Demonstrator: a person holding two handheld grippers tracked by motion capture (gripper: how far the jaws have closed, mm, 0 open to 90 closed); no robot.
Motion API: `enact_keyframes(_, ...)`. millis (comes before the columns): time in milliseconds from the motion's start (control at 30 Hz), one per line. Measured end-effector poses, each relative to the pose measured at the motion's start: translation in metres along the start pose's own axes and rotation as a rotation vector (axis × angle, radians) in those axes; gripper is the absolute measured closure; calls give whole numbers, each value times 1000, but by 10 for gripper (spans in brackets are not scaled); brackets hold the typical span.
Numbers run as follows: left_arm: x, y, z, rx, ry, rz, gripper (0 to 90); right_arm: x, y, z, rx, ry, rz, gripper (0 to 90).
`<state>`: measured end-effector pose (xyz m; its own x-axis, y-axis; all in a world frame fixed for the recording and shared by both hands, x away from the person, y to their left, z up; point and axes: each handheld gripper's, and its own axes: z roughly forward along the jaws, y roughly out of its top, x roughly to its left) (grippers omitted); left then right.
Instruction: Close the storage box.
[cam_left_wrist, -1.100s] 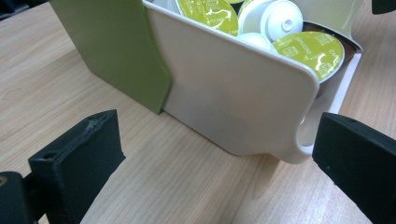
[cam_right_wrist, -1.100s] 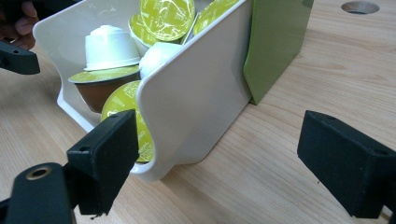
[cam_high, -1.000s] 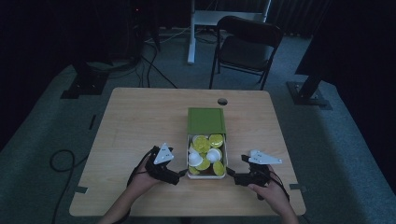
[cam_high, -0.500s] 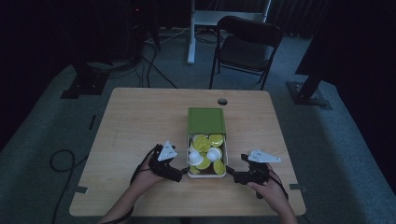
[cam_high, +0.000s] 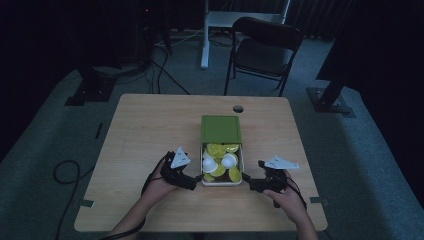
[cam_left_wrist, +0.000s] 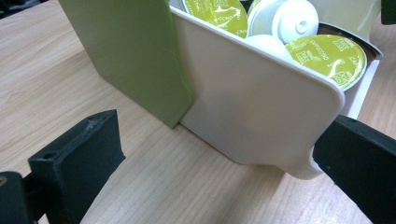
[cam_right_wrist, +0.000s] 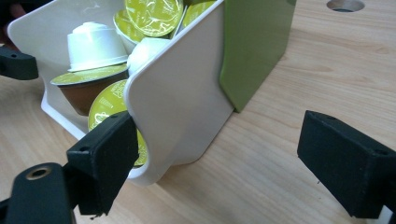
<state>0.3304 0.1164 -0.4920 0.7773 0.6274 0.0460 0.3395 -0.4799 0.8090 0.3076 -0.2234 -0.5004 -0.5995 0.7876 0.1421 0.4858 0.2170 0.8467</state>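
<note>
The white tray (cam_high: 222, 181) full of little coffee cups sits near the front of the wooden table (cam_high: 145, 130), just ahead of the person. It sticks out of a green sleeve (cam_high: 221, 129), like a drawer pulled partway out of its box. That is why you can see the cups inside: some have shiny yellow-green lids (cam_left_wrist: 331, 49) facing up, and some white ones (cam_right_wrist: 95, 44) are flipped over. They lie in a jumble, leaning on each other. The left gripper (cam_high: 192, 183) is at the tray's left front corner and the right gripper (cam_high: 248, 184) is at its right front corner, one on each side, so the tray can be steadied or slid from both sides at once. In the left gripper view, its two black jaws are spread wide, and one jaw looks to be right against the rounded corner of the tray (cam_left_wrist: 261, 102). In the right gripper view the jaws are spread wide too, with one jaw close up by the tray wall (cam_right_wrist: 180, 102). Neither one is pinching anything. I think the hands are lined up low on the table because the tray is low and must be pushed or pulled flat along the wood.
</note>
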Motion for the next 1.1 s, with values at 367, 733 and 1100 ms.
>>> enact_keyframes(367, 9, 3, 7, 10, 32, -18, 15, -3, 3, 9, -8, -4, 20, 121)
enact_keyframes(733, 21, 11, 11, -4, 37, -39, 15, -8, 10, 17, -30, -22, 42, 121)
enact_keyframes(1100, 32, 17, 18, 12, 50, -29, 15, -15, 18, 28, -31, -55, 58, 121)
